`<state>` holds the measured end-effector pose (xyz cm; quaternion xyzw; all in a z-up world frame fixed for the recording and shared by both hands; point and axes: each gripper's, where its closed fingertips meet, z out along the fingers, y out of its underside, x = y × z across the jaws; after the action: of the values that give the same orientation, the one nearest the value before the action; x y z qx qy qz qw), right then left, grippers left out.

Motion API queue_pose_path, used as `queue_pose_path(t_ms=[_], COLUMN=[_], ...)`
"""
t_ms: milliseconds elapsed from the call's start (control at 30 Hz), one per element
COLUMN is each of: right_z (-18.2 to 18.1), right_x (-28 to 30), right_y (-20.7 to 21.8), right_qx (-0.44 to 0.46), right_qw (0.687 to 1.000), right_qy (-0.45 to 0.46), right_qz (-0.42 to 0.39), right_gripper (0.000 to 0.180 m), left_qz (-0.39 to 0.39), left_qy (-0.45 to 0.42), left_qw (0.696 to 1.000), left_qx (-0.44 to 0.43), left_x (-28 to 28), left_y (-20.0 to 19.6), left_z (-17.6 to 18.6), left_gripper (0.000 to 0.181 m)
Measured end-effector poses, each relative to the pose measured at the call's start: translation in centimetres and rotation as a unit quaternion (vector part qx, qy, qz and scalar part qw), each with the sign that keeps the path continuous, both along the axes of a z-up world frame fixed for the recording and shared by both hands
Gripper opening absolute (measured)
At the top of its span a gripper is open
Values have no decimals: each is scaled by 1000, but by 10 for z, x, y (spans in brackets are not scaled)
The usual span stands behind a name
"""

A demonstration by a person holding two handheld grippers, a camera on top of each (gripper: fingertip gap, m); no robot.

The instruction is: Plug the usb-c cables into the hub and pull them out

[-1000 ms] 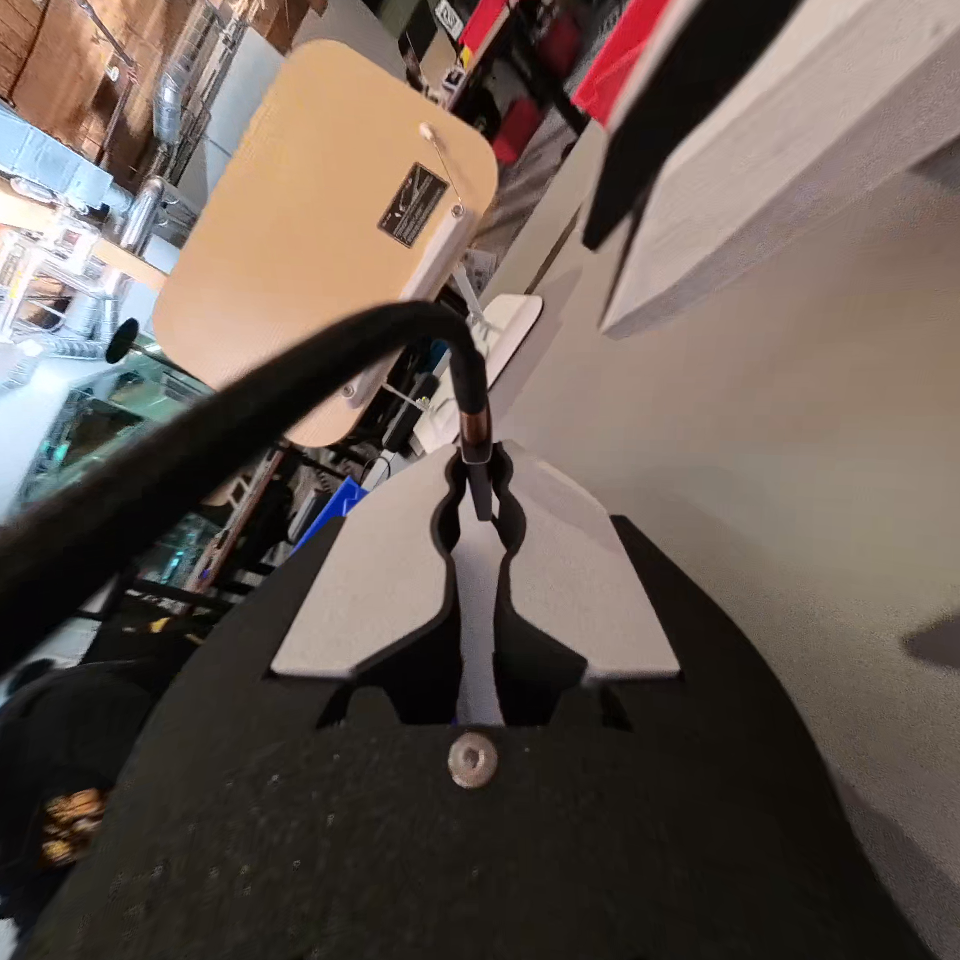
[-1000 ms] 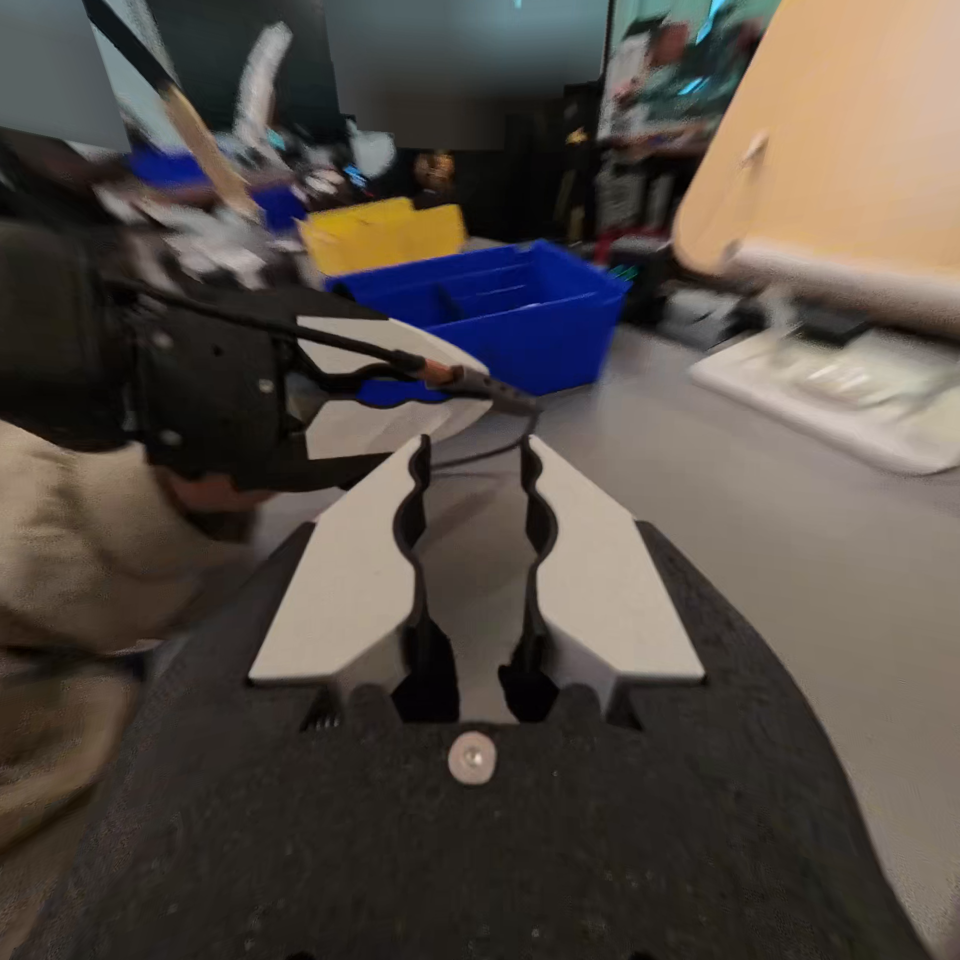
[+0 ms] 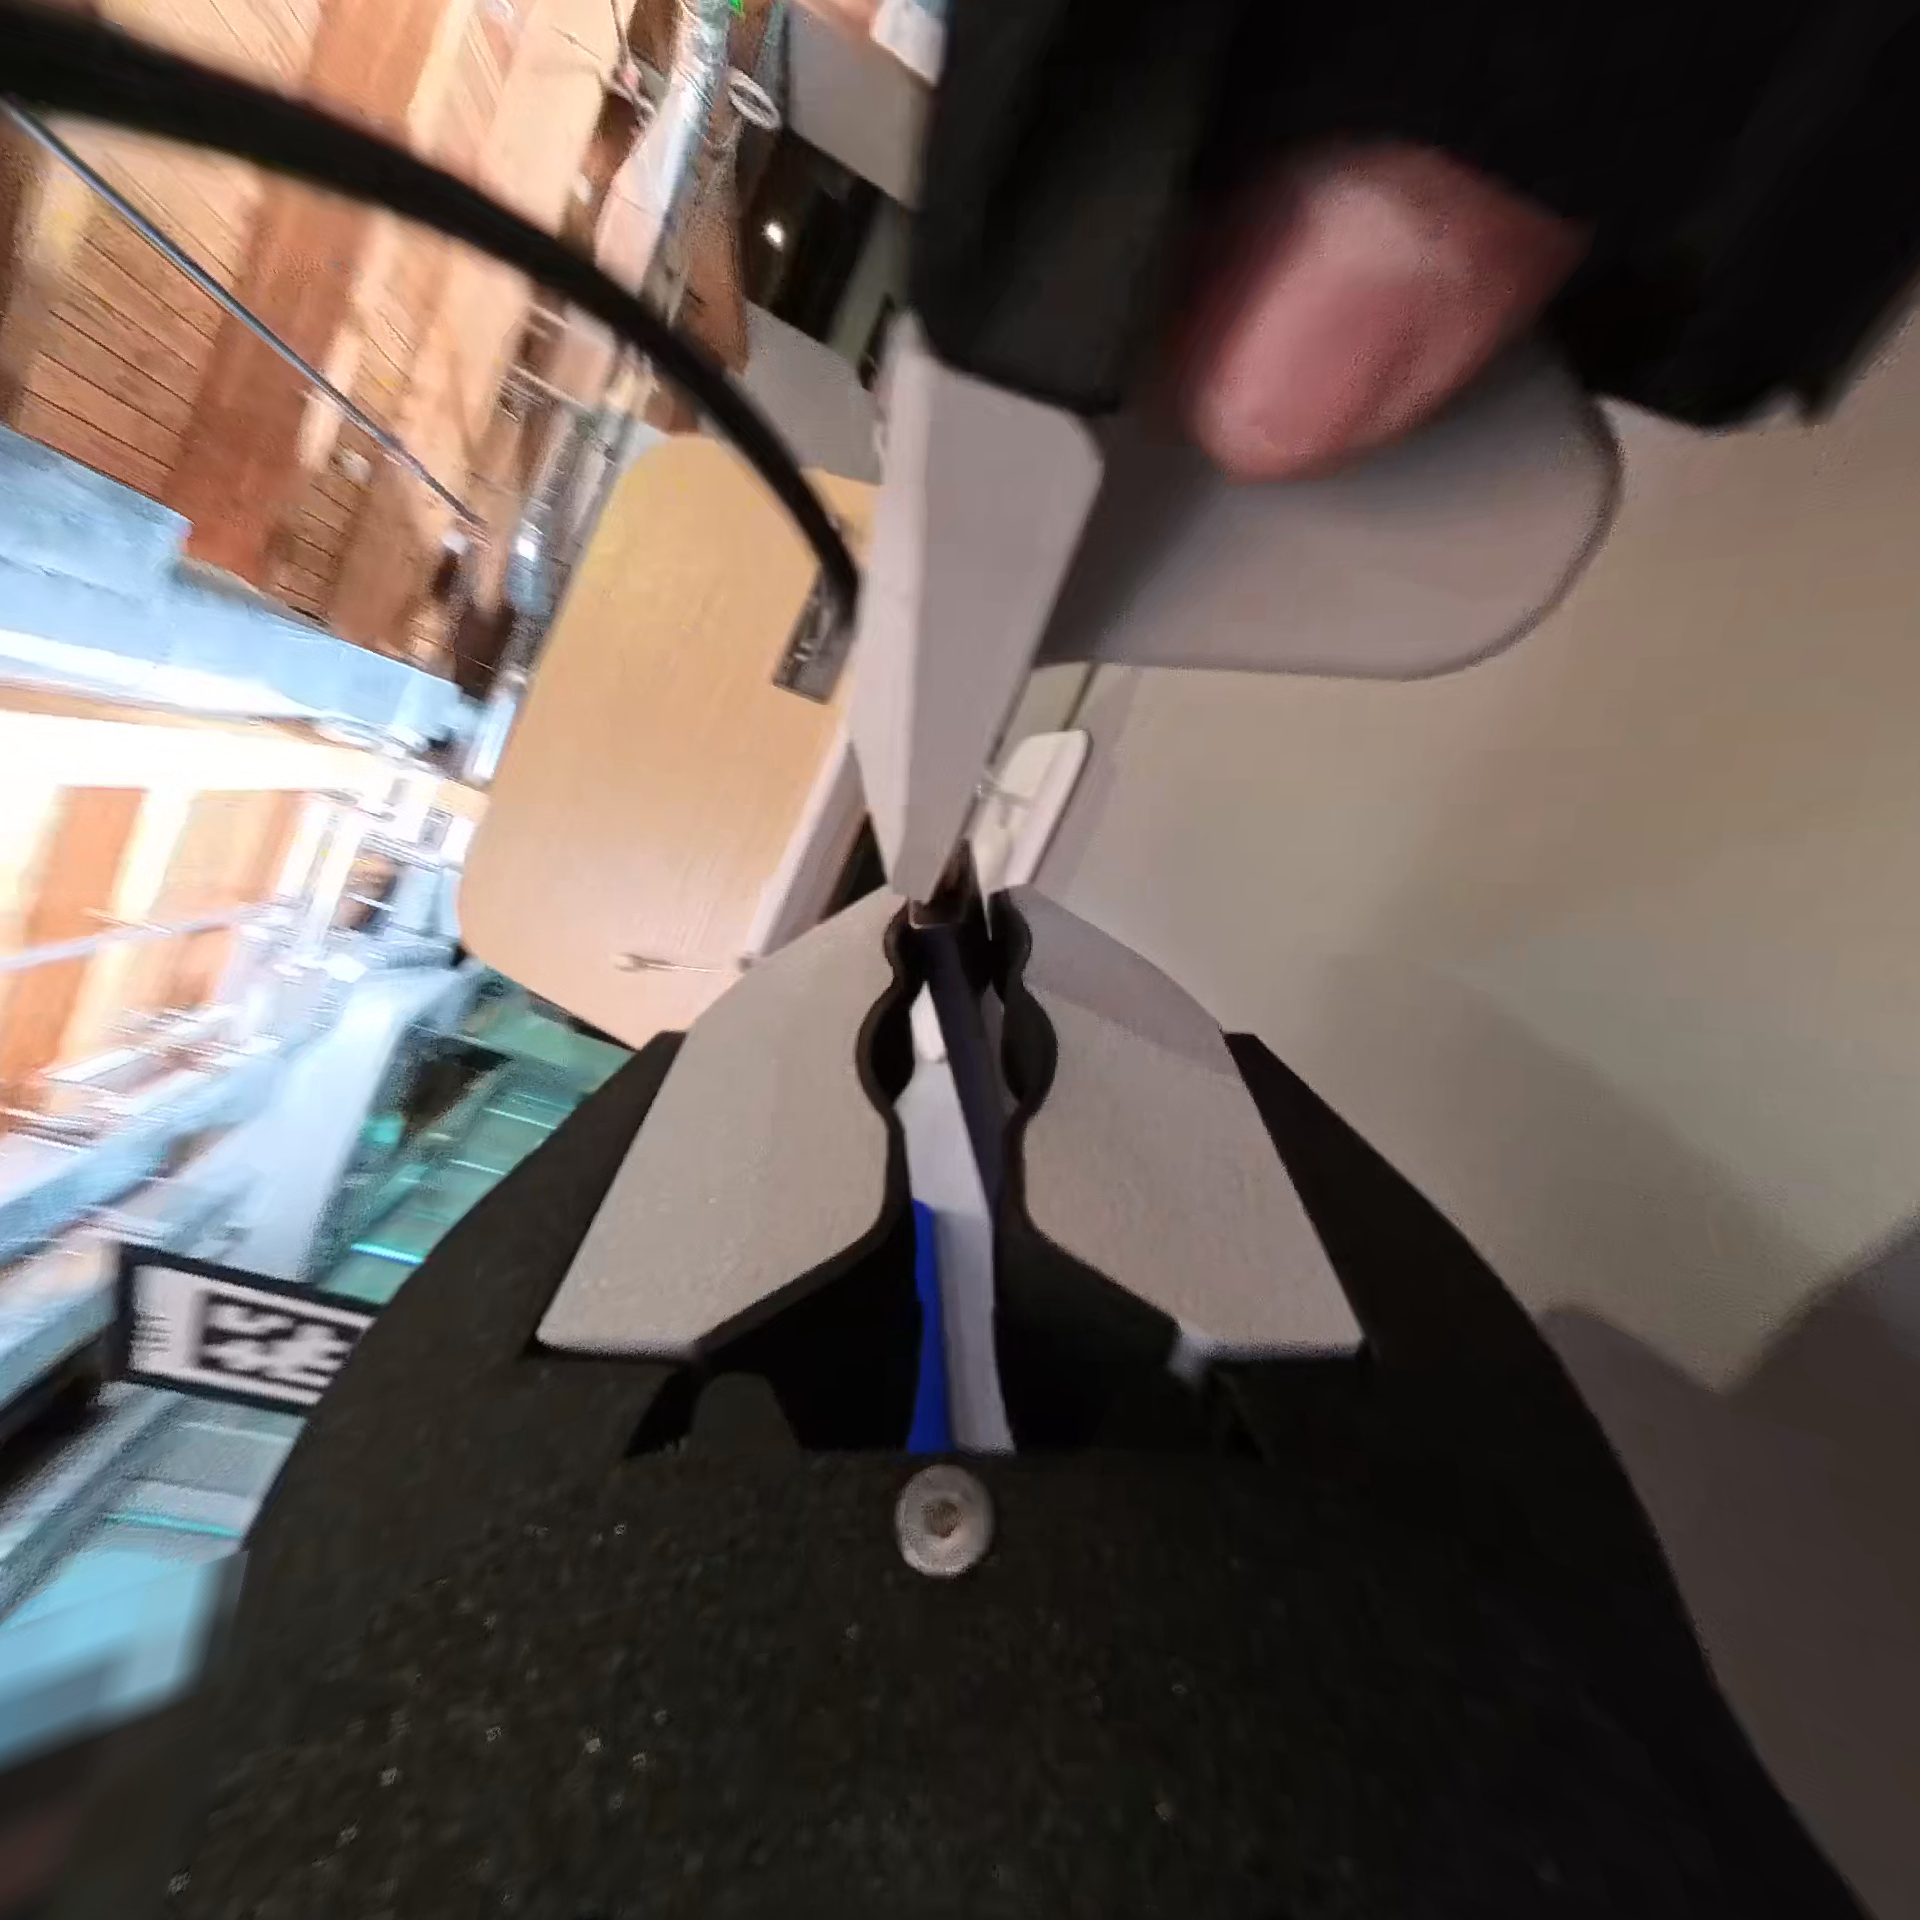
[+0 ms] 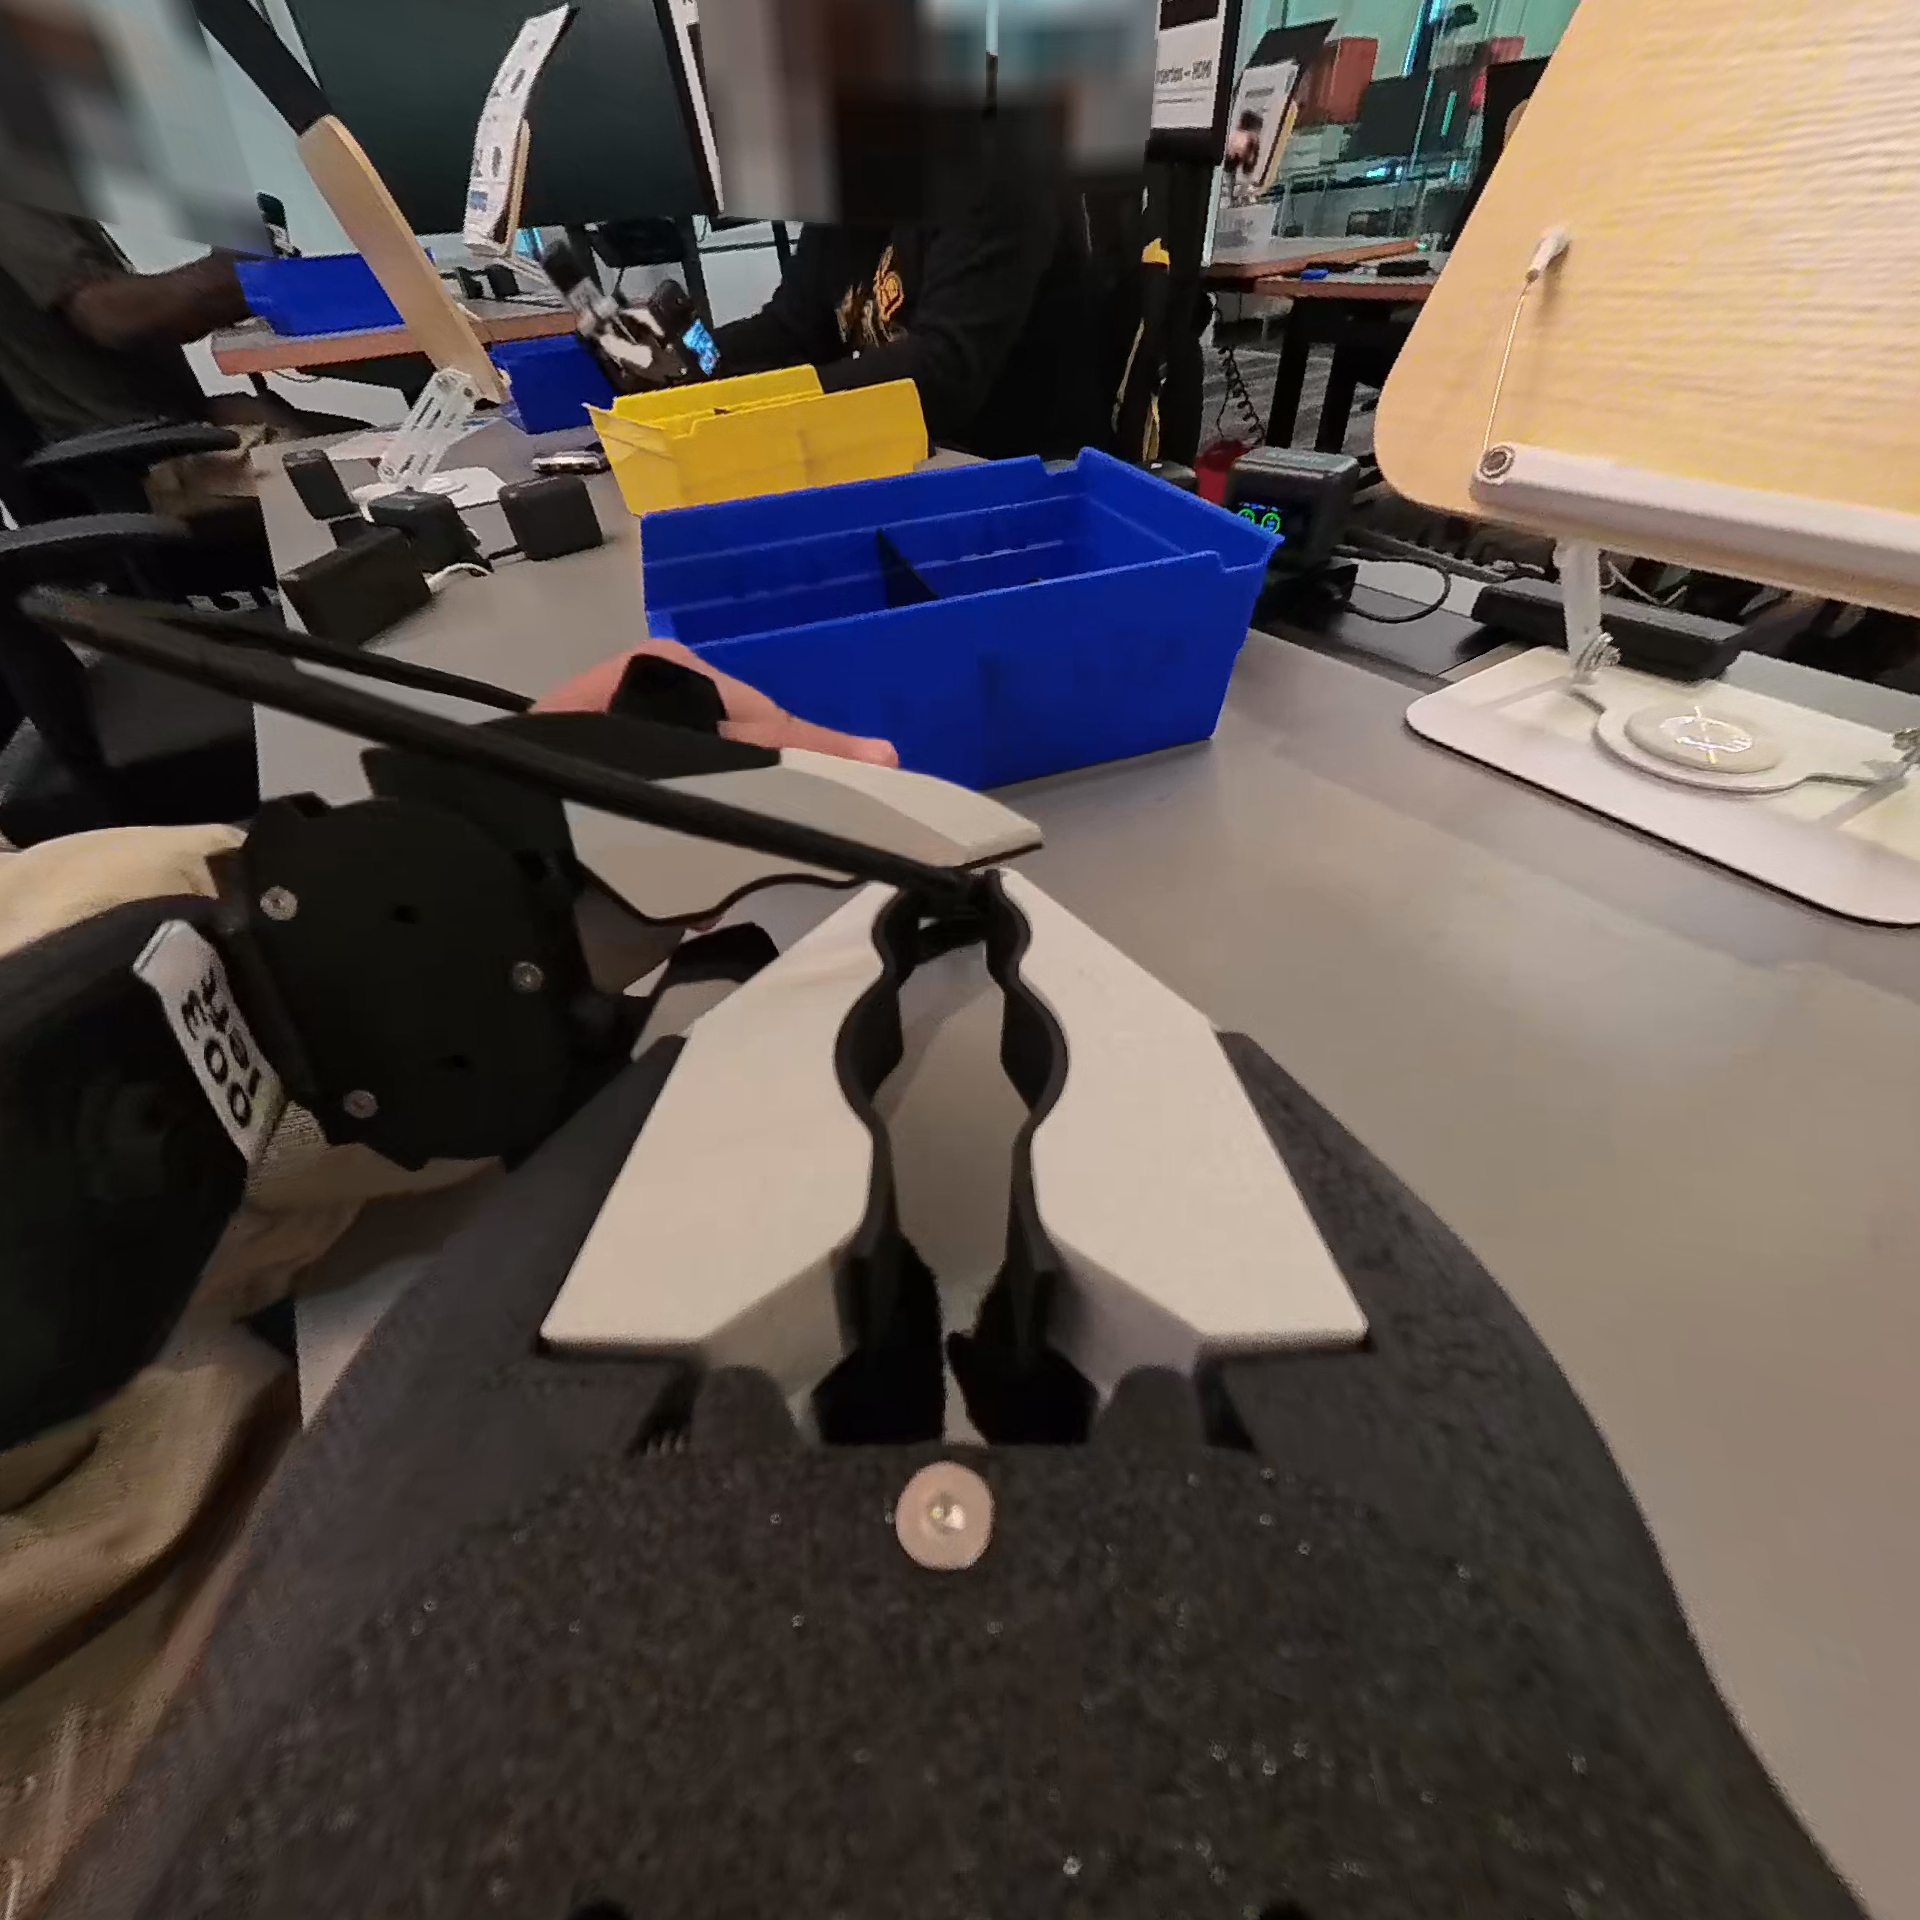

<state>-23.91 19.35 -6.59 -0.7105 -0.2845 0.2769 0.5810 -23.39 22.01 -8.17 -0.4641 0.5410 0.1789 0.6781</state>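
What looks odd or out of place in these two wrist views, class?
Both tools seem to pinch the same end of one usb-c cable: the left tool and right tool meet tip to tip, and the cable arcs loosely overhead.

Both grippers: right gripper [image 4: 948, 920] and left gripper [image 3: 943, 925] have pale grey wedge fingers with wavy black inner edges, on a speckled black body with one silver screw [image 4: 943, 1515]. Beige sleeve [image 4: 94, 1455] at left wrist; black-and-white marker tag [image 4: 213, 1049] on left gripper's side.
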Motion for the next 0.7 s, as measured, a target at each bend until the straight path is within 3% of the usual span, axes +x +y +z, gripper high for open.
queue_pose_path(t_ms=[67,167,600,700], right_z=[-3,-6,-6,29], right_x=[2,3,7,34], right_y=[2,6,8,8], right_qx=[-5,-2,-36,-23], right_qw=[1000,999,998,998], right_qy=[-6,-29,-34,4], right_qz=[-5,-15,-28,-55], right_gripper=[12,11,11,12], left_qz=[-2,17,19,142], left_qy=[-8,25,12,9], left_qw=[999,999,998,978], left_qx=[-43,-22,-55,-149], left_x=[0,-2,0,-63], left_y=[4,8,11,61], left_z=[-3,-5,-5,-35], left_gripper=[10,11,10,10])
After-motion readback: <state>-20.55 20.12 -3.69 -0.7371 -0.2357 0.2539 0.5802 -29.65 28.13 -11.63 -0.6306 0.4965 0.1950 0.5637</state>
